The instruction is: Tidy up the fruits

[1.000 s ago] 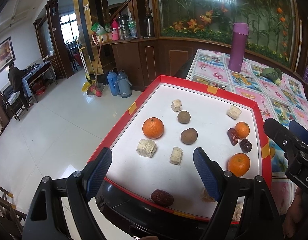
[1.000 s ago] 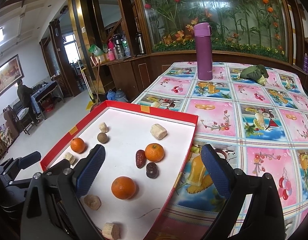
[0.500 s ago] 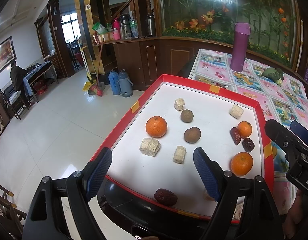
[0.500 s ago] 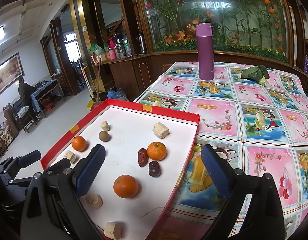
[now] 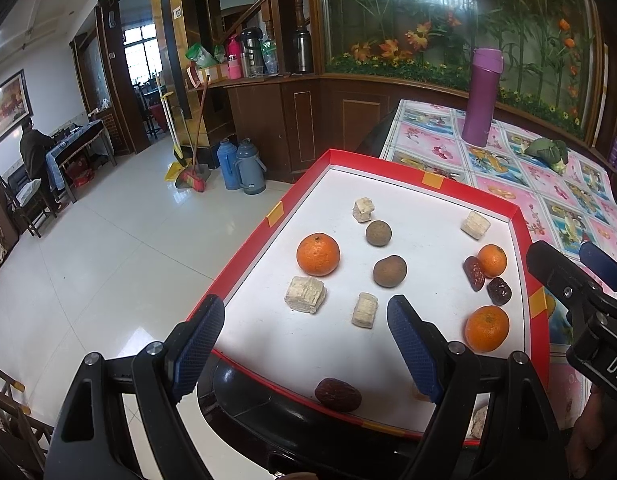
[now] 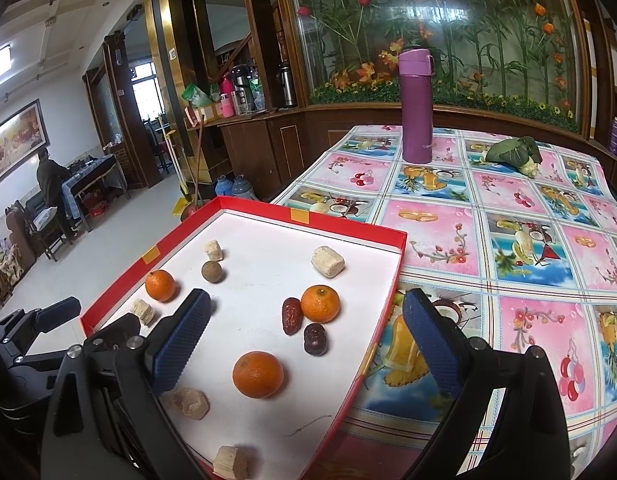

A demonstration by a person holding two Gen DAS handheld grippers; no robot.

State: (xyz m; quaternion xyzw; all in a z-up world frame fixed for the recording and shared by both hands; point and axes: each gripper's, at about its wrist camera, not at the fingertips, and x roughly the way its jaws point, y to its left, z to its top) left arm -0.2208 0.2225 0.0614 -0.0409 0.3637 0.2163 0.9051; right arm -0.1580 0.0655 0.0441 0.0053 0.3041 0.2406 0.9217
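Observation:
A red-rimmed tray [image 5: 436,179] [image 6: 308,216] with a white floor lies at the table's corner. On it are three oranges [image 5: 318,254] [image 6: 257,374], two brown round fruits [image 5: 389,271], dark red dates [image 5: 337,394] [image 6: 291,315] and several pale puffed blocks [image 5: 305,294]. My left gripper [image 5: 304,338] hovers open over the tray's near edge with nothing between its fingers. The right gripper [image 6: 306,342] is open above the tray's right side, over the nearest orange and the dates. It shows in the left wrist view at the right edge [image 5: 580,280].
A purple flask [image 6: 417,106] and a leafy green vegetable [image 6: 512,152] stand farther back on the patterned tablecloth [image 6: 508,240]. The tray overhangs the table's dark edge above a tiled floor [image 5: 88,260]. Two thermos jugs [image 5: 240,165] and brooms are by the wooden counter. A person sits far left.
Both grippers have drawn back and risen slightly from the tray, so the fruits sit a little farther off in both views. Nothing on the tray has moved.

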